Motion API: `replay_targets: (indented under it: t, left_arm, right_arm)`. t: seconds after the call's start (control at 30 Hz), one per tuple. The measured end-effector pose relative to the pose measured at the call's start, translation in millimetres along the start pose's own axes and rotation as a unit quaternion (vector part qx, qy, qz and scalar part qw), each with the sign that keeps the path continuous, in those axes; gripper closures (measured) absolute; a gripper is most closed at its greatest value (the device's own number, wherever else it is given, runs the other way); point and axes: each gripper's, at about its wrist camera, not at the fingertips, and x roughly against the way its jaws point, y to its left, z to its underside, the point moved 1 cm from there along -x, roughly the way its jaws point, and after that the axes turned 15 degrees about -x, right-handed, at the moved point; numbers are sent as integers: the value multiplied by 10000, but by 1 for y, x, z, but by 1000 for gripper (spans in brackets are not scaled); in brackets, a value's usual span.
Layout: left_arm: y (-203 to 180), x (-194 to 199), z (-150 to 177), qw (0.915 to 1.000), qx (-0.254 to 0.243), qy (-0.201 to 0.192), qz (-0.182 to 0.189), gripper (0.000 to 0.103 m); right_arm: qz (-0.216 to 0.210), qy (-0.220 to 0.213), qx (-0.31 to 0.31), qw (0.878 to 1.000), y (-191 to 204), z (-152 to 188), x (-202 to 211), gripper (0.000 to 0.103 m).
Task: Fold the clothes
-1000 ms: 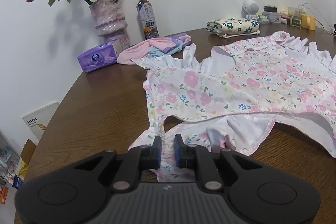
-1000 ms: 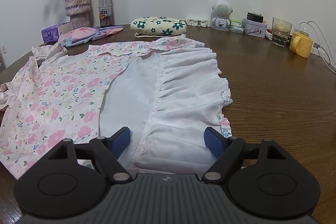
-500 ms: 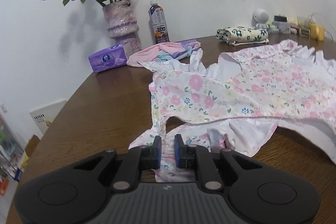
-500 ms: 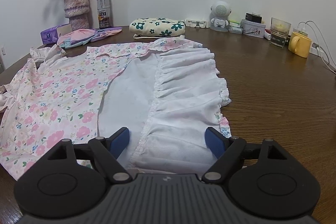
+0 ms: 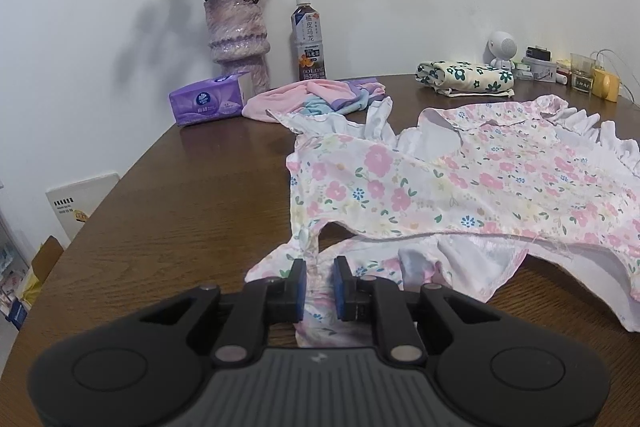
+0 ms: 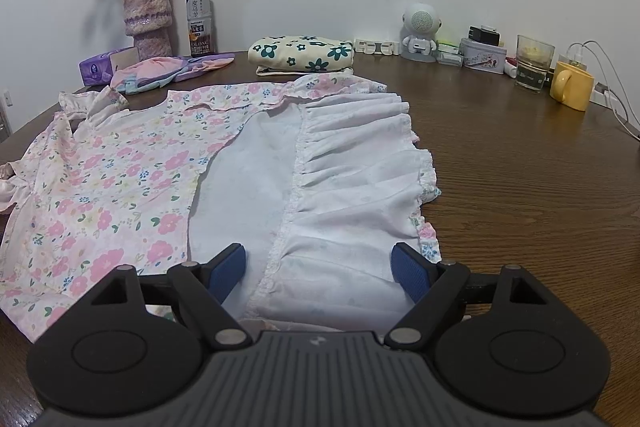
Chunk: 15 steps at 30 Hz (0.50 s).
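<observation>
A pink floral garment (image 5: 460, 183) with white ruffles lies spread on the brown wooden table (image 5: 180, 207). My left gripper (image 5: 320, 283) is shut on a bunched sleeve (image 5: 318, 267) at the garment's near left corner, with the cloth pinched between the blue pads. In the right wrist view the same garment (image 6: 120, 167) shows its white inside and ruffled hem (image 6: 352, 187). My right gripper (image 6: 320, 271) stands open, low over the hem's near edge, its fingers astride the cloth without pressing it.
Along the back stand a flower vase (image 5: 236, 35), a tea bottle (image 5: 309, 43), a purple tissue pack (image 5: 206, 101), a pink cloth (image 5: 312, 97) and a folded flowered cloth (image 6: 302, 53). A yellow mug (image 6: 570, 85), a glass (image 6: 534, 65) and cables (image 6: 616, 99) stand at the back right.
The left wrist view has rolled a little, so the table and vase sit differently in frame. The left grip on the sleeve is the same, and the right gripper has stayed open over the hem.
</observation>
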Motion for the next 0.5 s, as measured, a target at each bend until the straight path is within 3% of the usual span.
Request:
replay_targets:
  t: [0.5]
  left_arm:
    - [-1,-1,0,9999,-27,34,-133,83]
  right_arm:
    - [18,-2,46,10000,2,1,0,21]
